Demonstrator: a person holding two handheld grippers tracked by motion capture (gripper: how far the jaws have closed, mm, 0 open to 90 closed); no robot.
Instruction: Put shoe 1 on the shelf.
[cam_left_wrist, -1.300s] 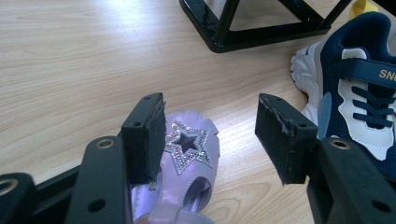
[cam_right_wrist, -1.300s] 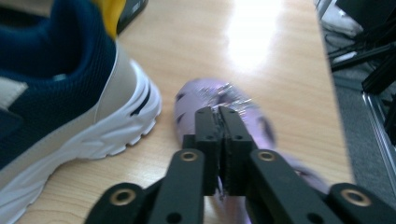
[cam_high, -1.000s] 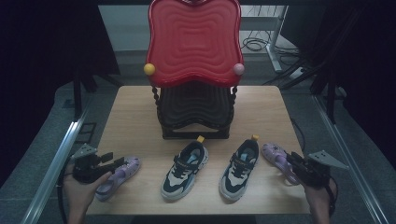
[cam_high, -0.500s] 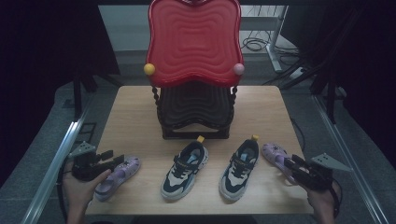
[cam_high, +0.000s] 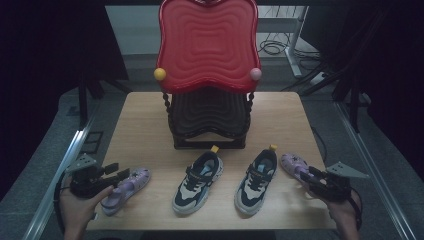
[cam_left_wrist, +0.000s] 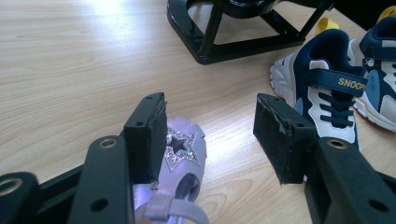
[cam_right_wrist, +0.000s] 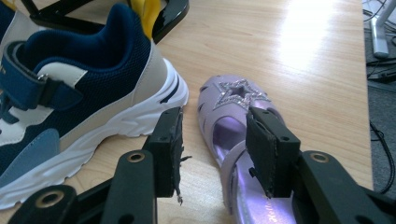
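1. Here, a lilac sandal (cam_high: 126, 190) with a glittery star on its toe is seen lying near the front left corner of the wooden table (cam_high: 145, 125), and a matching lilac sandal (cam_high: 294, 164) lies near the front right edge.
2. The left gripper (cam_left_wrist: 210, 135) is held with its jaws spread wide; in the left gripper view one pad is seen just beside the left sandal's toe, the other well apart from it, so nothing is pinched.
3. The right gripper (cam_right_wrist: 215, 144) has just been opening its jaws; they are spread, one pad over the right sandal's strap area and the other over bare wood between that sandal and the neighbouring sneaker. Whether the pad over the sandal touches it cannot be told.
4. Between the two sandals a pair of navy, white and blue sneakers is set side by side: the left sneaker (cam_high: 199, 181) and the right sneaker (cam_high: 257, 179), each with a yellow heel tab.
5. Behind the sneakers a black tiered rack (cam_high: 209, 122) is placed at mid-table, topped by a red wavy tray (cam_high: 207, 42) with a yellow knob and a pink one.
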